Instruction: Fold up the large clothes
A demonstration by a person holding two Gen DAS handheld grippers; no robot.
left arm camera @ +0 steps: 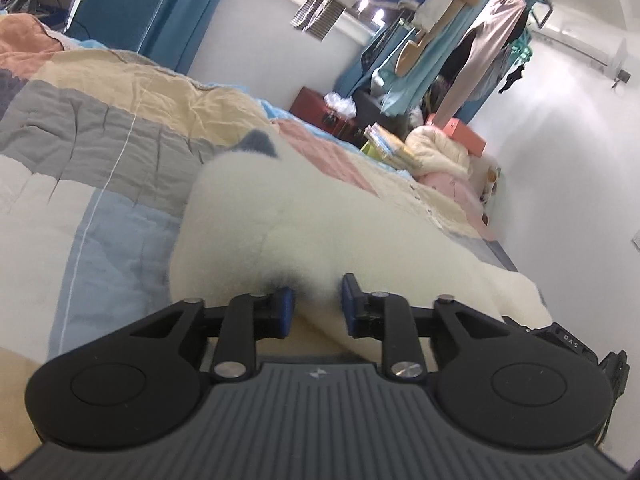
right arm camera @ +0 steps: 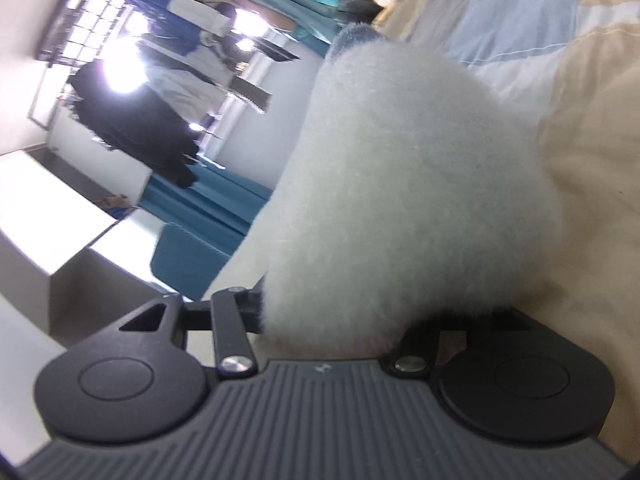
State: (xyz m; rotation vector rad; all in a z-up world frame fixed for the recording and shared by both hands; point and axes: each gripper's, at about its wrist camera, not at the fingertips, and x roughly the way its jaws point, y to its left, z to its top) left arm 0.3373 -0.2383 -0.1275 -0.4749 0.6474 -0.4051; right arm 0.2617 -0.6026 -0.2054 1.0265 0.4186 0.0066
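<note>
A white fluffy fleece garment (left arm camera: 304, 220) with a grey-blue trim (left arm camera: 256, 140) lies on the patchwork quilt (left arm camera: 100, 140) of a bed. My left gripper (left arm camera: 318, 300) is closed on a fold of the fleece between its blue pads (left arm camera: 286, 308), at the near edge of the garment. In the right wrist view the same fleece (right arm camera: 400, 184) bulges over my right gripper (right arm camera: 340, 320) and hides both fingertips; the garment is bunched between its jaws. The right view is rolled sideways.
Beyond the bed stand a red box (left arm camera: 320, 108), books (left arm camera: 388, 144), a cream-and-pink bedding pile (left arm camera: 444, 160) and a rack of hanging clothes (left arm camera: 460, 40). Teal curtains (left arm camera: 160, 4) hang at the back left. The bed's far edge runs along the white floor (left arm camera: 568, 160).
</note>
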